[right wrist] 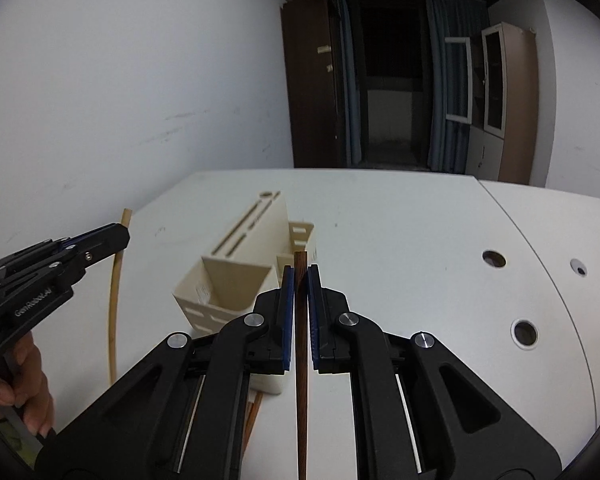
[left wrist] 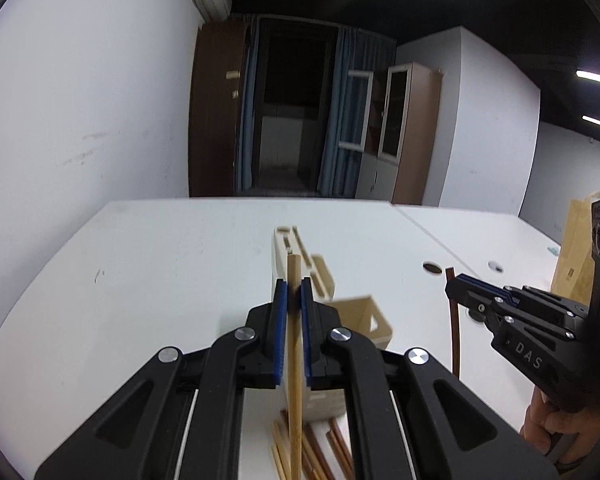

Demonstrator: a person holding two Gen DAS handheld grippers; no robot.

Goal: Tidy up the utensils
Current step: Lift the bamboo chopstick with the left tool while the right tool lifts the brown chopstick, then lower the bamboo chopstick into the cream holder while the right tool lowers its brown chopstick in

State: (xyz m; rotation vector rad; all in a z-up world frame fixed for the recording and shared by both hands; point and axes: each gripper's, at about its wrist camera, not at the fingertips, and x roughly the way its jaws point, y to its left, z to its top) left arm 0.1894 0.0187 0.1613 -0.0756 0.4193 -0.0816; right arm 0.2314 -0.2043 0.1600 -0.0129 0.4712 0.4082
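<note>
A light, stiff pale chopstick (left wrist: 294, 320) is pinched near its top by the left tongs (left wrist: 294, 300); a dark chopstick (right wrist: 301, 340) is likewise clamped by the right tongs (right wrist: 300, 280).

A light bamboo chopstick (left wrist: 295, 344) stands nearly upright, clamped between the blue pads of the left gripper (left wrist: 294, 300), its blunt top end above the pads and its lower length running down toward the counter (left wrist: 160, 264). A dark brown chopstick (right wrist: 301, 360) stands upright too — pinched in the right gripper (right wrist: 300, 280), its squared top just clear of the pads. Between and beyond them sits the cream utensil holder (right wrist: 240, 268), a slotted block with open square bins at its near and right sides. On the counter at the holder's near side lies a loose pile of chopsticks (left wrist: 312, 452), light and reddish-brown mixed, fanned at slight angles.
</note>
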